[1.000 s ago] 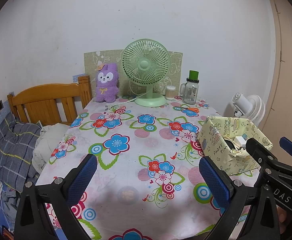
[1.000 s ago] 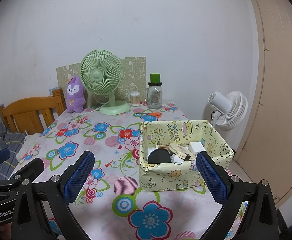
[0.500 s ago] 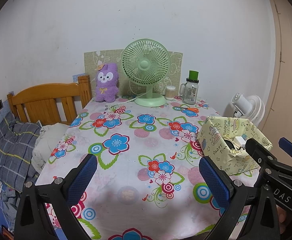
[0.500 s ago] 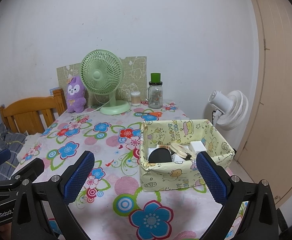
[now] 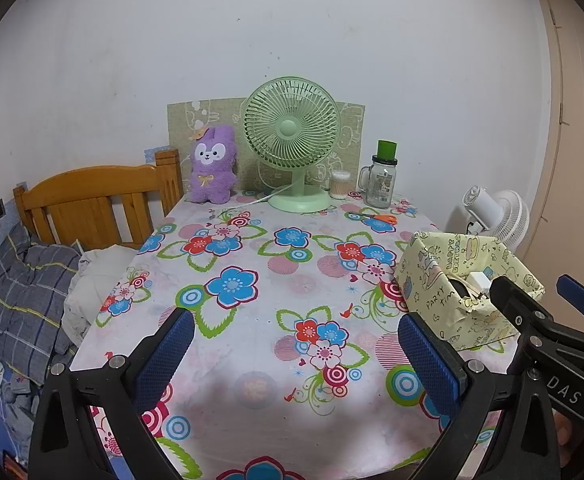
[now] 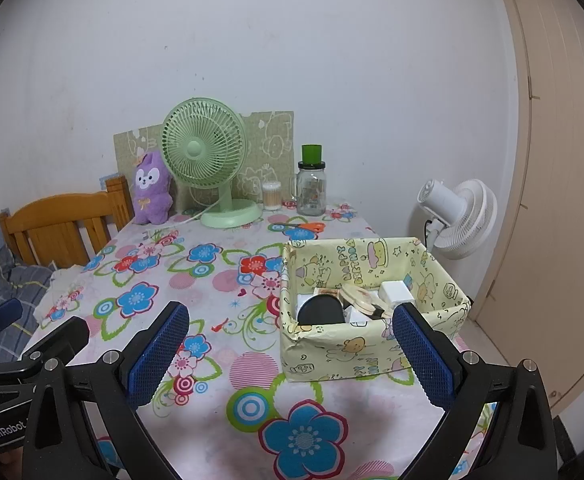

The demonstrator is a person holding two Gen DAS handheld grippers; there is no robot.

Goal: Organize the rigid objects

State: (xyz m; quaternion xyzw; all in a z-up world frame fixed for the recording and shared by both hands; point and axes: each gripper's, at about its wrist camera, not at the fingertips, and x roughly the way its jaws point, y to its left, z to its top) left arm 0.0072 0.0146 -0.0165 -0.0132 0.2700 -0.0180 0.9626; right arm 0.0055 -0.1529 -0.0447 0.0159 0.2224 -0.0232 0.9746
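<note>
**2 open claws above a flowered table, box of small items at the right**

Nearest the viewer, the left claw (image 5: 295,356) hangs over the near edge of the table (image 5: 252,280), its 2 blue-padded fingers spread wide with nothing between them. The right claw (image 6: 290,356) is beside it, also spread wide and holding nothing.

Just beyond the right claw, near the table's right edge, sits a pale yellow box (image 6: 355,356) wrapped in cartoon birthday paper. Inside it lie a black round object (image 6: 320,313), a cream round object (image 6: 357,298) and a white block (image 6: 396,293), packed close together.

The middle of the bright floral tablecloth is bare. Farther back lie orange-handled scissors (image 6: 305,227). Along the far edge, against the wall, stand a purple plush toy (image 5: 213,166), a green desk fan (image 5: 292,136), a small cotton swab container (image 5: 339,184) and a glass jar (image 5: 381,180) with a green top.

Beyond the table, a wooden headboard (image 5: 92,200) is on the left and a white floor fan (image 6: 457,216) on the right.
</note>
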